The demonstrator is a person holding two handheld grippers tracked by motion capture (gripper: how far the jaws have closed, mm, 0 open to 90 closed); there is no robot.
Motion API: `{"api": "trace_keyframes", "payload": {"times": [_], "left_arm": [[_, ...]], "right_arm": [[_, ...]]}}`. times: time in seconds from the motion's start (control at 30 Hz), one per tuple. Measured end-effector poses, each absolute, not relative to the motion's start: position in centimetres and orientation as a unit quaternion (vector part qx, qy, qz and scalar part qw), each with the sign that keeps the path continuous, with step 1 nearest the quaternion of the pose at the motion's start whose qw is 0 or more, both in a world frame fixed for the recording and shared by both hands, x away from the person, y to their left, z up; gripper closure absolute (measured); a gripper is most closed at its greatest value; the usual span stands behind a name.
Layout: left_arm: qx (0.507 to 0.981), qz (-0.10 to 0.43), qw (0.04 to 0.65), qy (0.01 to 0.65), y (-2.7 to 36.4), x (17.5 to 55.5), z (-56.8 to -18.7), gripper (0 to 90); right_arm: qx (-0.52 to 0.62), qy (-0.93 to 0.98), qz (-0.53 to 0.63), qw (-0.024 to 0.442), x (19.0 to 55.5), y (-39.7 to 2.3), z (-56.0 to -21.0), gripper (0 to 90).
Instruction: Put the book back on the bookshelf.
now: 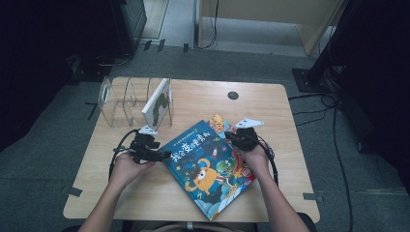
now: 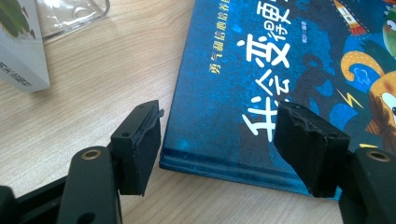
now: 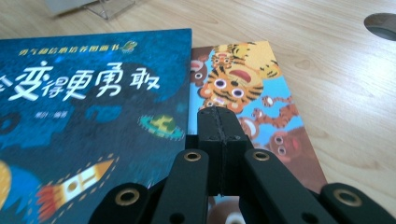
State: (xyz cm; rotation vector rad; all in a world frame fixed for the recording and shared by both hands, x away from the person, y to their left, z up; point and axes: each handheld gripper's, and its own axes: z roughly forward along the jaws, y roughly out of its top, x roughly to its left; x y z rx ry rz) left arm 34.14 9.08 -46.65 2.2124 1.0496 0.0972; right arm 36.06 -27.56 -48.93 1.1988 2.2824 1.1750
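Orientation of the blue picture book (image 1: pixel 209 166) is what the coming move is judged to turn on. The book is laid flat on the wooden table (image 1: pixel 290 145), turned diagonally, so that its long axis is seen running from the upper left, near the left gripper (image 1: pixel 162 155), down to the lower right at the table's front edge. Its spine-side edge is faced toward the left gripper, which is therefore the nearer one to that edge.

In the left gripper view, the lower corner of the book (image 2: pixel 280 93) is framed between the two black jaws, which are held wide apart; one pad is placed just off the book's edge over bare wood, the other over the cover. Nothing is pressed by the pads, so the book is straddled, not gripped.

The right gripper (image 1: pixel 232 137) is seen with its jaws closed fully together and nothing held between them. It is poised above the seam where the blue book overlaps a smaller tiger book (image 3: pixel 261 102) lying beneath it at the far right.

Beyond the left gripper, a clear acrylic rack (image 1: pixel 123 101) is stood near the table's far left, with a white book (image 1: pixel 158 104) already upright in it.
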Motion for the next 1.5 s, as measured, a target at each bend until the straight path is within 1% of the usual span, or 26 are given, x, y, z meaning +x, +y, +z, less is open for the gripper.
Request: {"api": "trace_keyframes", "payload": {"times": [0.07,0.13,0.23,0.4,0.53,0.6,0.63,0.67,0.73,0.8,0.87,1.07,1.23,1.5], "left_arm": [[0.85,0.04,0.339,0.402,9.0,34.2,-46.6,33.1],[0.852,0.043,0.334,0.401,8.9,34.3,-46.5,33.1],[0.855,0.042,0.334,0.394,8.7,34.4,-46.5,34.2],[0.862,0.031,0.327,0.387,8.8,34.7,-46.5,34.3],[0.86,0.029,0.33,0.387,9.0,34.8,-46.5,34.2],[0.86,0.027,0.331,0.387,9.1,34.9,-46.4,34.2],[0.86,0.026,0.333,0.386,9.1,34.9,-46.4,34.2],[0.86,0.025,0.334,0.386,9.1,34.9,-46.4,34.2],[0.86,0.027,0.334,0.384,9.2,34.8,-46.4,34.1],[0.86,0.028,0.335,0.383,9.2,34.8,-46.4,34.2],[0.86,0.027,0.336,0.382,9.2,34.8,-46.4,34.3],[0.86,0.022,0.341,0.378,9.3,35.2,-46.5,35.5],[0.863,0.026,0.339,0.373,9.0,35.4,-46.6,35.9],[0.862,0.019,0.343,0.372,8.9,35.7,-46.6,35.9]], "right_arm": [[0.421,0.794,0.411,0.151,35.6,-27.8,-48.7,90.0],[0.419,0.787,0.422,0.162,34.8,-28.2,-48.7,90.0],[0.421,0.787,0.42,0.165,33.8,-28.8,-48.6,90.0],[0.434,0.778,0.422,0.17,32.0,-30.2,-48.5,84.2],[0.444,0.771,0.425,0.167,30.6,-31.1,-48.5,73.0],[0.447,0.768,0.426,0.168,29.9,-31.5,-48.6,65.3],[0.45,0.767,0.424,0.169,29.5,-31.5,-48.7,62.8],[0.453,0.766,0.422,0.171,29.1,-31.6,-48.7,61.0],[0.453,0.767,0.42,0.171,28.4,-31.8,-48.7,60.7],[0.456,0.766,0.419,0.175,27.7,-32.0,-48.7,61.3],[0.458,0.763,0.421,0.176,27.0,-32.2,-48.6,65.0],[0.466,0.757,0.42,0.182,25.1,-33.1,-48.6,80.0],[0.471,0.748,0.425,0.195,23.7,-33.6,-48.9,82.9],[0.479,0.743,0.419,0.206,21.5,-34.2,-49.1,86.5]]}}
